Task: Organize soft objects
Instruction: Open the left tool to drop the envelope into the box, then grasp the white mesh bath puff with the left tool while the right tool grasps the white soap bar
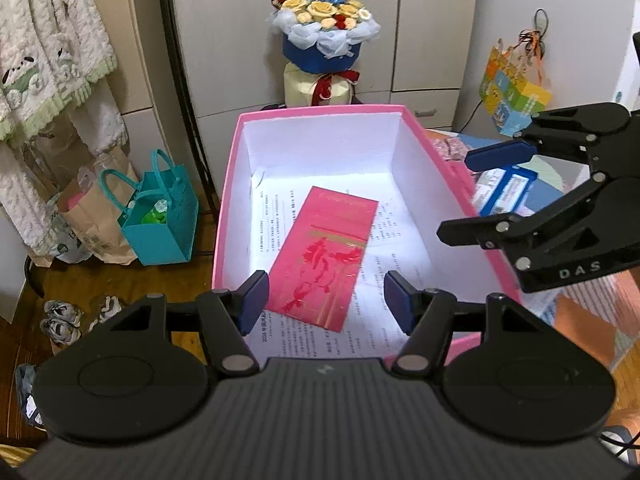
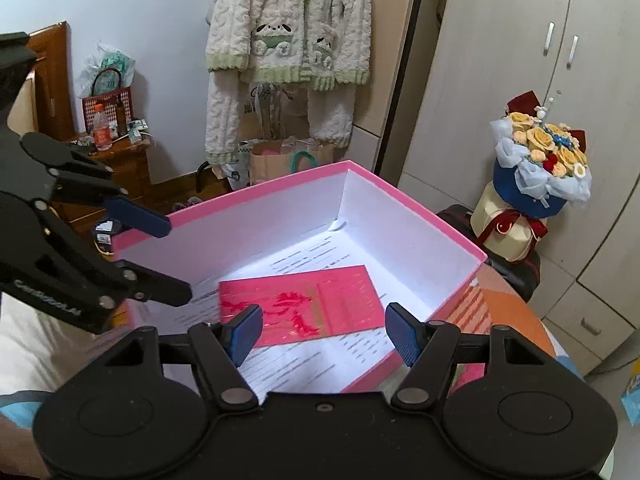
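A pink open box point(image 1: 228, 184) with white inner walls stands in front of both grippers; it also shows in the right wrist view point(image 2: 420, 208). Inside lie printed white sheets point(image 1: 276, 216) and a red envelope point(image 1: 324, 252) with gold and red drawing, also visible in the right wrist view point(image 2: 304, 300). My left gripper point(image 1: 326, 300) is open and empty, just above the box's near edge. My right gripper point(image 2: 322, 330) is open and empty over the box's right near side; it shows in the left wrist view point(image 1: 472, 196) at the right. No soft object is held.
A crocheted flower bouquet point(image 1: 324, 20) stands behind the box. A fleece pyjama set point(image 2: 288, 40) hangs on the left wall. A teal bag point(image 1: 160, 216) and paper bags stand on the wooden floor. Patterned cloth and a blue card point(image 1: 508, 188) lie right of the box.
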`<move>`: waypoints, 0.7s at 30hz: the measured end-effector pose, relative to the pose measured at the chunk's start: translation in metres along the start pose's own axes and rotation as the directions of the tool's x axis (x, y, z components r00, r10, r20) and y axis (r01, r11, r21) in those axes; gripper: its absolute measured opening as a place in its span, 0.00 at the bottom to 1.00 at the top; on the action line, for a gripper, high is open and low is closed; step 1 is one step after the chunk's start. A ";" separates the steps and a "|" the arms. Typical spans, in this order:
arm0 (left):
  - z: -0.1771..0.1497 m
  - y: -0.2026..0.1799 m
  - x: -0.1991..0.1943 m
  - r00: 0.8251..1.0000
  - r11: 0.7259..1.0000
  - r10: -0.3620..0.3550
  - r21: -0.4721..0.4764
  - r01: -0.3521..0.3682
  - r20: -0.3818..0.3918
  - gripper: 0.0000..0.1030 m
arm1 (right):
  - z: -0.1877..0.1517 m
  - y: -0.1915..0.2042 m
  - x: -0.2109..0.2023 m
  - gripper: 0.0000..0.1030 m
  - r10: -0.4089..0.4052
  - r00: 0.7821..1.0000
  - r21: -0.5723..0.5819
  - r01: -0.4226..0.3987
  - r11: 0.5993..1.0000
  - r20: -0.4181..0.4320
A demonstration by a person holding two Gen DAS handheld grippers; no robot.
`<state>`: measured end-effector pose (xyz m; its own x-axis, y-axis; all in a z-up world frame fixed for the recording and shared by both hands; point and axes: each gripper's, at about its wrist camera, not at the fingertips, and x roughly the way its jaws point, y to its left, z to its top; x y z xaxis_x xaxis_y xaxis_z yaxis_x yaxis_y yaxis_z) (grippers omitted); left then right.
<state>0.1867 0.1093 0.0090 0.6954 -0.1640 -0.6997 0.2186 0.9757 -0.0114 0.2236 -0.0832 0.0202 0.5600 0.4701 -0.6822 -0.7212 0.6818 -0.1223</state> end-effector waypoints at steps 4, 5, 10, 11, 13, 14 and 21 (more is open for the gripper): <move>-0.004 -0.010 -0.018 1.000 1.000 -0.022 0.019 0.022 0.016 0.61 | -0.002 0.008 -0.025 0.69 0.002 1.000 0.010 -0.002 1.000 0.013; -0.006 -0.012 -0.023 0.999 0.999 -0.028 0.026 0.028 0.019 0.61 | -0.003 0.010 -0.033 0.69 0.002 1.000 0.014 -0.002 1.000 0.018; -0.015 -0.026 -0.046 0.999 0.999 -0.024 0.049 0.022 0.035 0.61 | -0.014 0.020 -0.071 0.69 -0.011 0.998 0.022 0.010 1.000 0.054; -0.016 -0.029 -0.052 0.999 0.998 -0.026 0.055 0.024 0.040 0.61 | -0.017 0.022 -0.079 0.69 -0.017 0.998 0.026 0.016 1.000 0.061; -0.021 -0.035 -0.063 0.998 0.997 -0.038 0.063 0.035 0.050 0.62 | -0.025 0.027 -0.095 0.70 -0.026 0.997 0.035 0.023 0.999 0.074; -0.023 -0.038 -0.069 0.998 0.997 -0.044 0.067 0.041 0.055 0.62 | -0.030 0.028 -0.102 0.71 -0.031 0.996 0.039 0.028 0.999 0.078; -0.041 -0.073 -0.095 0.992 0.985 -0.101 0.145 0.089 0.081 0.62 | -0.076 0.038 -0.153 0.71 -0.095 0.990 0.073 0.088 0.994 0.106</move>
<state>0.0768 0.0593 0.0467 0.7230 -0.2730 -0.6346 0.3765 0.9259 0.0307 0.0794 -0.1717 0.0646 0.6660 0.4597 -0.5874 -0.6379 0.7593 -0.1290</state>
